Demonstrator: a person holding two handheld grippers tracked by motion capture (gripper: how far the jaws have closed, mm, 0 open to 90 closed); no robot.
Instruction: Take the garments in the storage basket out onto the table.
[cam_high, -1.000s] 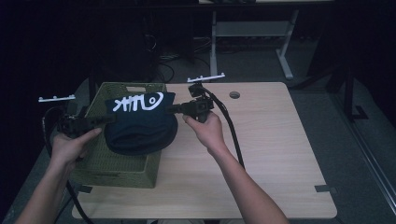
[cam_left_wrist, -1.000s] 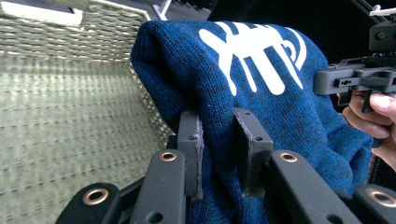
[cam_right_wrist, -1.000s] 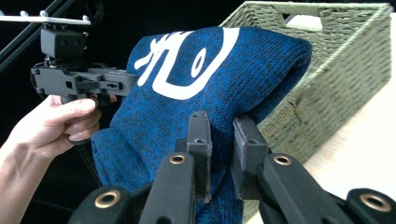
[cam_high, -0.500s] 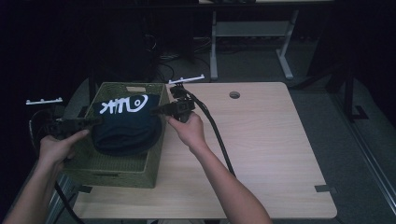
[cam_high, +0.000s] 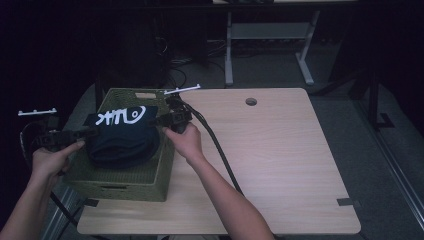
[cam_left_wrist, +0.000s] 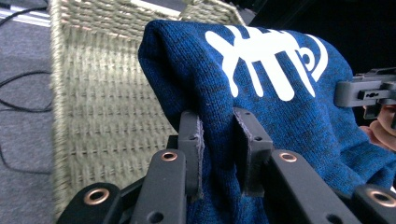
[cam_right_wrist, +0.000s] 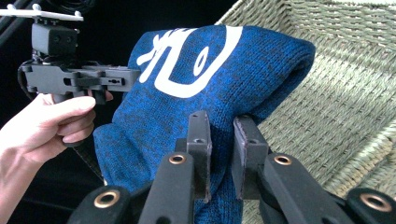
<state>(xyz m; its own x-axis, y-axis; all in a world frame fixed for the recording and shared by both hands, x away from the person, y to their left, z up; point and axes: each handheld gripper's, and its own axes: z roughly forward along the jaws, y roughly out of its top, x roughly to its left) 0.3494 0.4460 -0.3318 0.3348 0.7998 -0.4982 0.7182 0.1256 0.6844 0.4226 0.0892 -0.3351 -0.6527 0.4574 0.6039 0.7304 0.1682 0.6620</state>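
Since the earlier frames, both hands and the folded blue knit garment (cam_high: 121, 136) have been carried toward the left of the high view and lowered, so that the garment, once over the near right corner of the woven green basket (cam_high: 148, 181), is now hung above the basket's middle at centre left of the frame. The left gripper (cam_left_wrist: 219, 154) is clamped on one edge of the fabric, its pads pinching a fold, and the right gripper (cam_right_wrist: 225, 151) is likewise clamped on the opposite edge. The step in hand is judged to be the placing of the garment into the basket. A further lowering of both grippers together is called for next, until the fabric is borne by the basket floor, and only then a parting of the jaws. A white printed motif (cam_left_wrist: 266, 53) is seen on the knit, stylised like a fish skeleton or lettering; no word can be read, and no brand label is made out.
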